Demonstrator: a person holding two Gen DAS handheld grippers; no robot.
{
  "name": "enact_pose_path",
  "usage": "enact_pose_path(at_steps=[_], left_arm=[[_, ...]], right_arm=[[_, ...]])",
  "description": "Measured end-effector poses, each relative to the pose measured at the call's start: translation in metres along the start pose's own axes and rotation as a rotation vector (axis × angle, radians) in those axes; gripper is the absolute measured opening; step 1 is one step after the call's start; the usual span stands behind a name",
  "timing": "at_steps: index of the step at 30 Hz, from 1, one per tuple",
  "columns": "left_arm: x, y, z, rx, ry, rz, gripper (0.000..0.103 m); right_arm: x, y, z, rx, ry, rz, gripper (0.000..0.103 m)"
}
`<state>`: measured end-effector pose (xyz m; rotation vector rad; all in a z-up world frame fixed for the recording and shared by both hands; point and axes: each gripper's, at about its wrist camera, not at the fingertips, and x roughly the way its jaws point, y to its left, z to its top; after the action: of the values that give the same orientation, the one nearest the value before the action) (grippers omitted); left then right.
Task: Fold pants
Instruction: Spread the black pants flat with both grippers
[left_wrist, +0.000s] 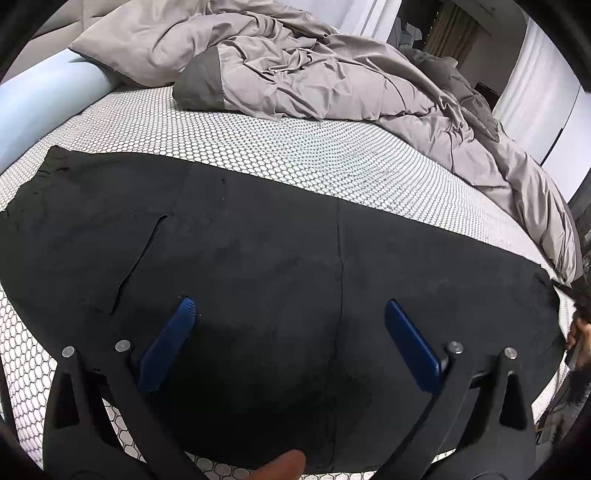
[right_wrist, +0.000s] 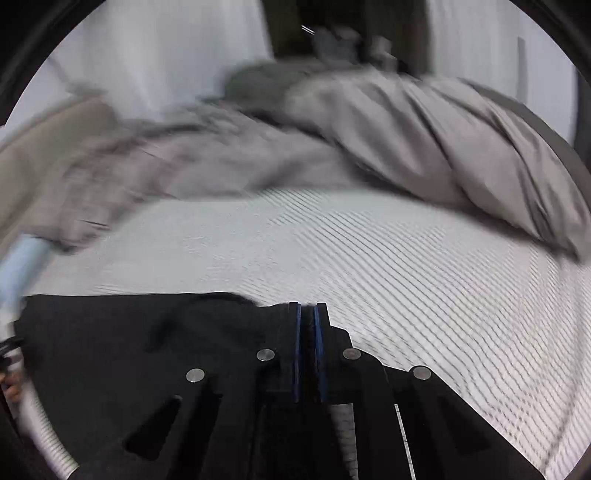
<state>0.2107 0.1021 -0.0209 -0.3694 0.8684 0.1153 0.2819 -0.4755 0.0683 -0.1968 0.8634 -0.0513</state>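
Our left gripper (left_wrist: 288, 314), jaws wide apart, hovers over black pants (left_wrist: 258, 266) along the bed's (left_wrist: 295, 158) near edge; our right gripper (right_wrist: 308, 308) pinches their fabric.

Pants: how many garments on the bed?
1. Black pants spread across the mattress under the open left tool; right tool pinches their edge. Duvet may hide others.

Both wrist views low over the bed (left_wrist: 258, 147), near the black pants (left_wrist: 258, 258), facing the rumpled duvet (right_wrist: 424, 140); all three shared.
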Motion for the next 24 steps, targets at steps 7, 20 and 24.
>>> enact_pose_path(at_steps=[7, 20, 24], left_arm=[[-0.011, -0.014, -0.003, 0.064, -0.026, 0.002, 0.102], [0.015, -0.171, -0.095, 0.547, 0.138, -0.190, 0.102], [0.020, -0.170, -0.101, 0.570, 0.158, -0.197, 0.102]], right_arm=[[-0.027, 0.008, -0.018, 0.107, -0.059, -0.104, 0.037], [-0.069, 0.232, -0.136, -0.290, 0.031, 0.387, 0.074], [-0.073, 0.230, -0.156, -0.431, 0.003, 0.304, 0.074]])
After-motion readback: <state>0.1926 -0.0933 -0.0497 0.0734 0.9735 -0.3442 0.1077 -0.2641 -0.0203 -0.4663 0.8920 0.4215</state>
